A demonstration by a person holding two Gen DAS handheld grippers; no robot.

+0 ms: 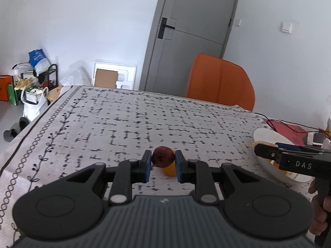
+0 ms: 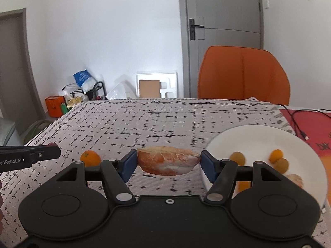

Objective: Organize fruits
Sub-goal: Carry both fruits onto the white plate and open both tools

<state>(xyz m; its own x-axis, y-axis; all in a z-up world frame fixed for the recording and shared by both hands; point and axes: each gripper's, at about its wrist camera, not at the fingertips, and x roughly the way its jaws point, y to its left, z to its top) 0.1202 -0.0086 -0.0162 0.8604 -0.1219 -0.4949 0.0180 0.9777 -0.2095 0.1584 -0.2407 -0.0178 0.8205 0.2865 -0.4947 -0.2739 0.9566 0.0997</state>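
My left gripper [image 1: 163, 160] is shut on a small dark red round fruit [image 1: 163, 156], held above the patterned tablecloth [image 1: 124, 119]. A small orange fruit [image 1: 170, 169] lies on the cloth just below it. My right gripper [image 2: 168, 162] is shut on a peeled orange segment cluster [image 2: 168, 160], lifted over the cloth. To its right stands a white plate [image 2: 258, 138] holding several small orange and yellow fruits [image 2: 276, 155]. The orange fruit on the cloth [image 2: 90, 158] shows left of the right gripper, near the left gripper's tip [image 2: 49, 152].
An orange chair [image 2: 244, 74] stands at the table's far side before a grey door [image 2: 225, 31]. A red mat with black cables [image 2: 306, 124] lies right of the plate. Bags and a rack [image 1: 35, 82] clutter the floor at left.
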